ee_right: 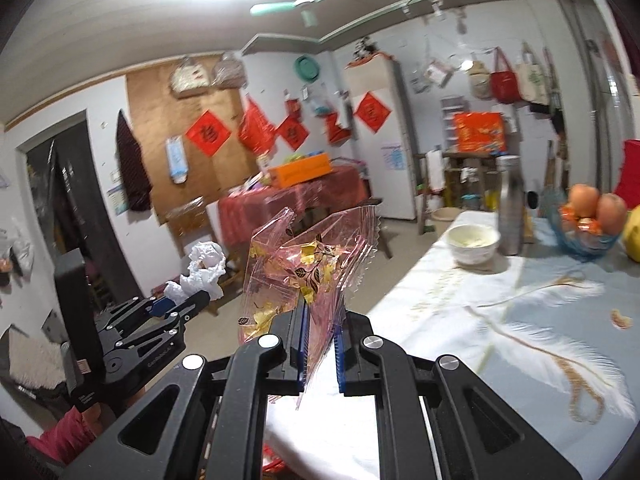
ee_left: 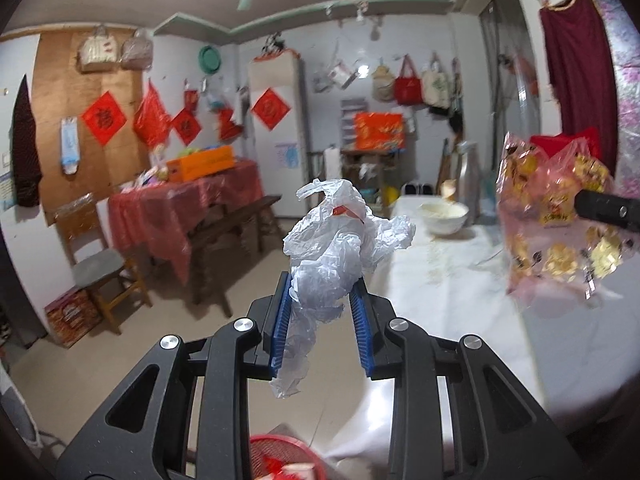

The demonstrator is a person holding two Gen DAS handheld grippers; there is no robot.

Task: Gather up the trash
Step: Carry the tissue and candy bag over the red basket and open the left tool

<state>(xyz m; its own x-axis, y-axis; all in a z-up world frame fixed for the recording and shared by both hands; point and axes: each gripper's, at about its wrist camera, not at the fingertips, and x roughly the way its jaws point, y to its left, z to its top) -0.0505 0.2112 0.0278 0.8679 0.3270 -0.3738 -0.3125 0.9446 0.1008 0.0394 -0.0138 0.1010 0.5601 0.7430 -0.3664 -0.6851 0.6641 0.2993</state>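
I noted left gripper (ee_left: 322, 300) clamped on crumpled white bag (ee_left: 340, 240) at centre frame, right gripper (ee_right: 322, 320) nearly closed, pinching pink wrapper (ee_right: 304, 264) at centre frame.

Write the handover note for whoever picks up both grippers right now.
Left gripper: jaws shut on the crumpled white plastic bag, held off the table.
Right gripper: jaws shut on the pink patterned wrapper, also in the air.
Red basket sits low beside the table, just below the left gripper.
Done: both pieces picked up.
Left: probably drop both in the basket; an orange scrap remains on the table.
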